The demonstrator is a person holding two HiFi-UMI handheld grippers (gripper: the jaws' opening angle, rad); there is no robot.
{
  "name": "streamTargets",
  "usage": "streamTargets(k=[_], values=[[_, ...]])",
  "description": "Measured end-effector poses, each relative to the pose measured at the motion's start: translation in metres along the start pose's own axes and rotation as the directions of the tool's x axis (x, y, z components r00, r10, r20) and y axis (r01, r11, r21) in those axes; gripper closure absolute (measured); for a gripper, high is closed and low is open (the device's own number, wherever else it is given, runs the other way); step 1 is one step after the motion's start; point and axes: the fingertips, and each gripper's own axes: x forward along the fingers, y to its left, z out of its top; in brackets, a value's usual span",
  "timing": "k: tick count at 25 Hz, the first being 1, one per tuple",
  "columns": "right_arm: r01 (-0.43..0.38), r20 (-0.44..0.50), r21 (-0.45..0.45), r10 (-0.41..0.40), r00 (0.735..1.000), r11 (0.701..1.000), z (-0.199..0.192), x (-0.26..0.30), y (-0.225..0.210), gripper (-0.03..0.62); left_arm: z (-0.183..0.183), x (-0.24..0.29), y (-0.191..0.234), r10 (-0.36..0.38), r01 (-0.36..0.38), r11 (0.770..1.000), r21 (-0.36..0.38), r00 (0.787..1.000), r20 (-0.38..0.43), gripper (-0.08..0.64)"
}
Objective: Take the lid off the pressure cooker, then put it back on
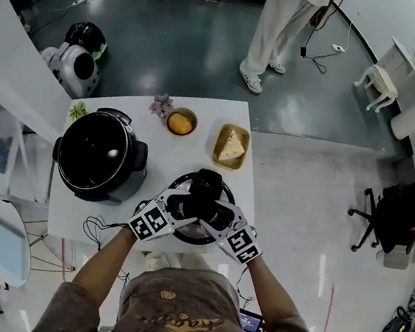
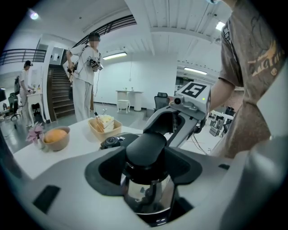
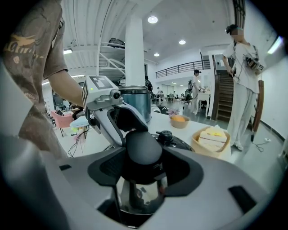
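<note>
The pressure cooker's pot stands open at the left of the white table, its dark inside showing. Its round lid with a chrome rim lies apart from it, at the table's front middle; whether it rests on the table I cannot tell. My left gripper and right gripper meet over the lid, both shut on its black handle from opposite sides. In the right gripper view the handle fills the jaws, with the pot behind the left gripper.
A bowl with an orange, a tray with a cake slice and a small flower stand at the table's back. A cable hangs off the front left edge. A person stands beyond the table.
</note>
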Motion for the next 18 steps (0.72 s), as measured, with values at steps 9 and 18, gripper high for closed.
streamTargets(k=[9, 18], values=[[0.004, -0.004, -0.011, -0.004, 1.000, 1.000, 0.003, -0.005, 0.000, 0.334, 0.003, -0.004, 0.002, 0.009, -0.008, 0.999, -0.034, 1.000, 0.015, 0.285], [0.111, 0.128, 0.112, -0.125, 0.984, 0.987, 0.045, -0.044, -0.027, 0.350, 0.040, -0.041, 0.013, 0.087, -0.075, 0.993, -0.090, 0.986, 0.142, 0.290]])
